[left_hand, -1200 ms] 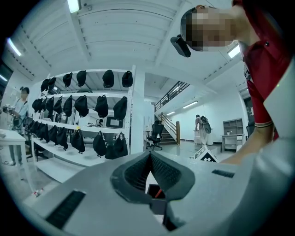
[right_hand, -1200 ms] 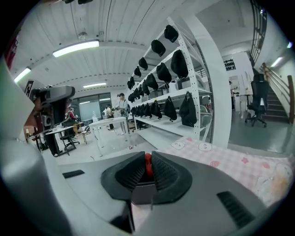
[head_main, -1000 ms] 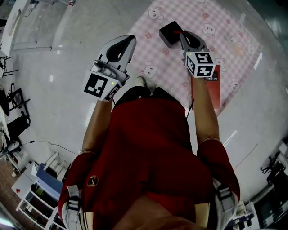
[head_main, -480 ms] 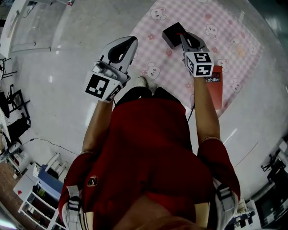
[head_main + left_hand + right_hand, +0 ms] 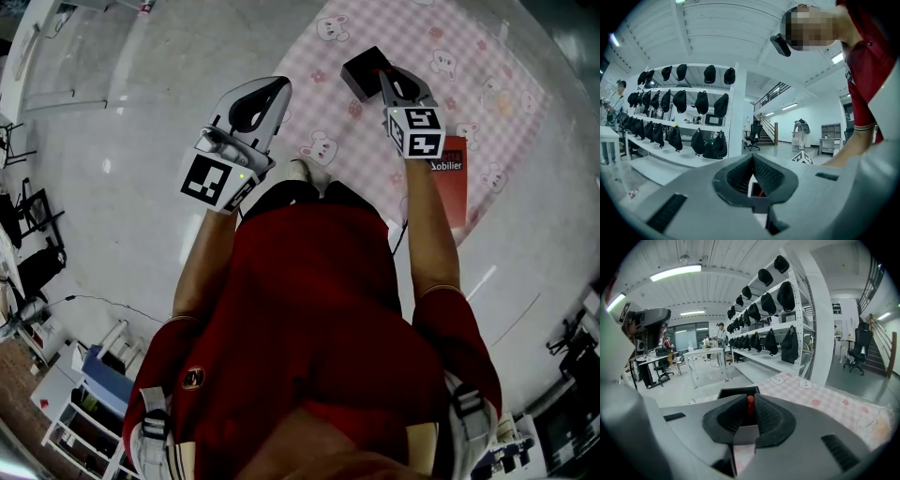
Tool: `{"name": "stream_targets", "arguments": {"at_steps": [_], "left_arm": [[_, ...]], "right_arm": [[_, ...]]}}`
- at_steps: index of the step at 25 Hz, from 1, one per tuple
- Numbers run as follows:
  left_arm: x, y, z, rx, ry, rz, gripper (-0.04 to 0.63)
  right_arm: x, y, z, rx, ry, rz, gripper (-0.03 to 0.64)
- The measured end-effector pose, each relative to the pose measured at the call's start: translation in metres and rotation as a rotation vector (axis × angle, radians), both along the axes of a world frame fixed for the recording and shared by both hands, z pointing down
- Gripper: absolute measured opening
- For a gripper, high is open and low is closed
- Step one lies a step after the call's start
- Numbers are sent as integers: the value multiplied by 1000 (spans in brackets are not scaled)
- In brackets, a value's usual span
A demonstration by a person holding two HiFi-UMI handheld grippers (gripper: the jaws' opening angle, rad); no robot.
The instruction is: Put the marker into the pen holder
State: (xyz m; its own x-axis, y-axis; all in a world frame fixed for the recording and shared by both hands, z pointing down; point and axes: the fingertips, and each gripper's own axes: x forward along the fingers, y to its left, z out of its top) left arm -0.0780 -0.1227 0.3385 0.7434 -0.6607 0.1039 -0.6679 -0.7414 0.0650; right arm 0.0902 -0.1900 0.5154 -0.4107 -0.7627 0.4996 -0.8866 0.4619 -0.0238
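A black square pen holder (image 5: 359, 73) stands on a pink checked mat (image 5: 469, 75). My right gripper (image 5: 383, 75) hovers right at the holder's near rim, shut on a red marker (image 5: 750, 405) whose tip sticks up between the pads. In the right gripper view the open holder (image 5: 738, 392) lies just beyond the jaws. My left gripper (image 5: 278, 84) is held off to the left above the bare floor, its jaws shut with nothing in them. Through the gap below its tips the left gripper view shows the holder (image 5: 757, 193) far off.
A red book (image 5: 448, 183) lies on the mat beside my right forearm. A grey polished floor (image 5: 141, 141) surrounds the mat. Shelves hung with black bags (image 5: 771, 341) and white tables (image 5: 705, 355) stand further out in the room.
Almost nothing: both grippers have drifted a touch to the right in the head view, and the right one stays shut on the marker at the holder.
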Motion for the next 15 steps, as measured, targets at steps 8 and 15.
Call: {"name": "stream_targets", "arguments": {"at_steps": [8, 15], "left_arm": [[4, 1, 3, 3, 10, 14, 8], [8, 4, 0, 6, 9, 31, 8]], "right_arm": [[7, 3, 5, -2, 42, 15, 63], [12, 4, -12, 32, 30, 15, 110]]}}
